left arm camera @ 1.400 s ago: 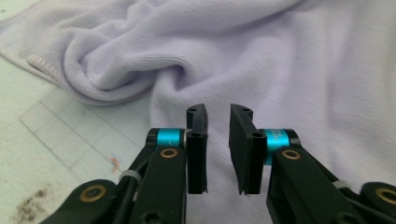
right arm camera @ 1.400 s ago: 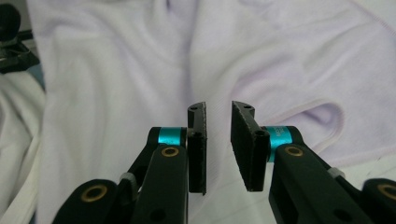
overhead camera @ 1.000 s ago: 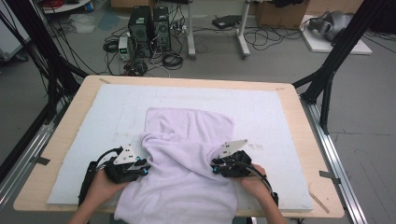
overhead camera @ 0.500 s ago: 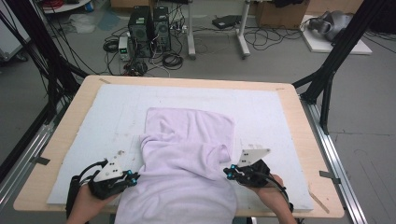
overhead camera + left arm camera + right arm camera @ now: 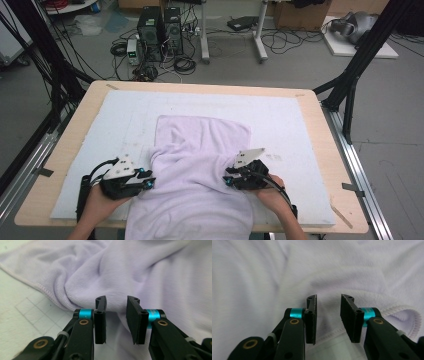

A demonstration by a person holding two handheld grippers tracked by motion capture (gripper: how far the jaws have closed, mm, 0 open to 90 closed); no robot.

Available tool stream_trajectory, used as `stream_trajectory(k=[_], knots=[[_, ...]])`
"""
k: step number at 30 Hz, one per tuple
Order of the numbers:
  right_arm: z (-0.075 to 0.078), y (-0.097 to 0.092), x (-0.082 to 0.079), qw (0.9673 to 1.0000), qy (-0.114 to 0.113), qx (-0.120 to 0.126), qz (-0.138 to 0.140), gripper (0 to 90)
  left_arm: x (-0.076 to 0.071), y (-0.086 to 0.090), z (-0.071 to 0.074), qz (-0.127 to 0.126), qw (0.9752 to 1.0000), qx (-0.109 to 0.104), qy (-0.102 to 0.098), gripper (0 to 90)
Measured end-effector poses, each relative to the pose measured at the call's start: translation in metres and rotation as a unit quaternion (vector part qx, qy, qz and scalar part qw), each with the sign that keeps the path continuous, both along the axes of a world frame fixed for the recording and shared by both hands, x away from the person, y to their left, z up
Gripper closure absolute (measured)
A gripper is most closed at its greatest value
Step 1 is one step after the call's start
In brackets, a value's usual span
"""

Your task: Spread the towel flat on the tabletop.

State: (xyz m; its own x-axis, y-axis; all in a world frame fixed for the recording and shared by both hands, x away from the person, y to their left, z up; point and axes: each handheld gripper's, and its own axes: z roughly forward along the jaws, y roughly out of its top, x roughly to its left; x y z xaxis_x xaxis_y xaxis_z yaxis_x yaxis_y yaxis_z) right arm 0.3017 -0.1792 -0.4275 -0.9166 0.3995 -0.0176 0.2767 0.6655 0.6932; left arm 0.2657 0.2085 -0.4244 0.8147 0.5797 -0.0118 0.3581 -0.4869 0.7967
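Lilac terry towel [image 5: 200, 170] rumpled on white foam mat [image 5: 300, 125]; my left gripper [image 5: 116, 315] and right gripper [image 5: 328, 315] just opened, jaws parted, gripping nothing, cloth edge beyond tips.

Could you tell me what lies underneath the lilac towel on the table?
The lilac towel lies on a white mat that covers the wooden table. Whatever lies beneath its bunched folds is hidden, and its near end hangs over the table's edge.
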Motion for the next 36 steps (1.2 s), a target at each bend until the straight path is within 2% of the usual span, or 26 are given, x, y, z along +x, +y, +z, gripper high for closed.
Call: stream_trajectory(k=[2, 3, 5, 9, 12, 17, 20, 21, 23, 27, 29, 30, 32, 36], knots=[[-0.008, 0.002, 0.005, 0.9997, 0.006, -0.020, -0.010, 69.4, 0.008, -0.007, -0.010, 0.000, 0.9998, 0.008, 0.016, 69.8], [-0.010, 0.002, 0.005, 0.9998, 0.016, -0.005, -0.010, 74.3, 0.010, -0.011, -0.014, -0.003, 0.9996, 0.016, 0.022, 72.7], [-0.012, 0.000, 0.005, 0.9996, 0.026, 0.007, -0.010, 86.7, 0.008, -0.015, -0.018, -0.009, 0.9997, 0.020, 0.010, 85.3], [-0.009, -0.006, 0.001, 0.9998, 0.020, -0.003, 0.000, 87.9, 0.001, -0.010, -0.014, -0.009, 0.9998, 0.016, 0.006, 87.0], [-0.004, -0.018, -0.007, 0.9998, 0.016, -0.006, -0.008, 88.0, -0.007, -0.002, -0.008, -0.007, 0.9999, 0.013, 0.001, 87.1], [0.007, -0.044, -0.027, 0.9997, 0.012, 0.008, -0.019, 88.0, -0.026, 0.009, 0.003, -0.018, 0.9998, -0.005, -0.002, 85.9], [0.014, -0.057, -0.044, 0.9998, 0.005, 0.007, -0.018, 87.7, -0.035, 0.015, 0.010, -0.023, 0.9997, -0.007, -0.004, 80.2], [0.017, -0.061, -0.049, 0.9998, 0.001, 0.014, -0.016, 87.1, -0.037, 0.016, 0.012, -0.019, 0.9998, -0.008, -0.004, 76.5], [0.023, -0.065, -0.055, 0.9993, -0.019, 0.025, -0.019, 82.6, -0.034, 0.018, 0.016, -0.010, 0.9999, -0.002, -0.011, 66.2], [0.021, -0.058, -0.046, 0.9990, -0.030, 0.020, -0.024, 74.3, -0.016, 0.010, 0.015, -0.008, 0.9998, 0.003, -0.015, 67.5], [0.018, -0.050, -0.039, 0.9990, -0.025, 0.031, -0.020, 71.1, -0.004, 0.004, 0.009, -0.006, 0.9998, 0.014, -0.009, 71.5], [0.017, -0.045, -0.035, 0.9991, -0.027, 0.029, -0.017, 69.6, 0.002, -0.001, 0.004, -0.005, 0.9999, 0.016, -0.002, 72.2], [0.012, -0.036, -0.028, 0.9992, -0.021, 0.032, -0.010, 67.1, 0.008, -0.008, -0.003, -0.008, 0.9997, 0.025, -0.001, 72.2], [-0.001, -0.025, -0.014, 0.9999, -0.008, 0.011, -0.007, 62.4, 0.013, -0.024, -0.014, -0.016, 0.9988, 0.045, -0.003, 66.2]])
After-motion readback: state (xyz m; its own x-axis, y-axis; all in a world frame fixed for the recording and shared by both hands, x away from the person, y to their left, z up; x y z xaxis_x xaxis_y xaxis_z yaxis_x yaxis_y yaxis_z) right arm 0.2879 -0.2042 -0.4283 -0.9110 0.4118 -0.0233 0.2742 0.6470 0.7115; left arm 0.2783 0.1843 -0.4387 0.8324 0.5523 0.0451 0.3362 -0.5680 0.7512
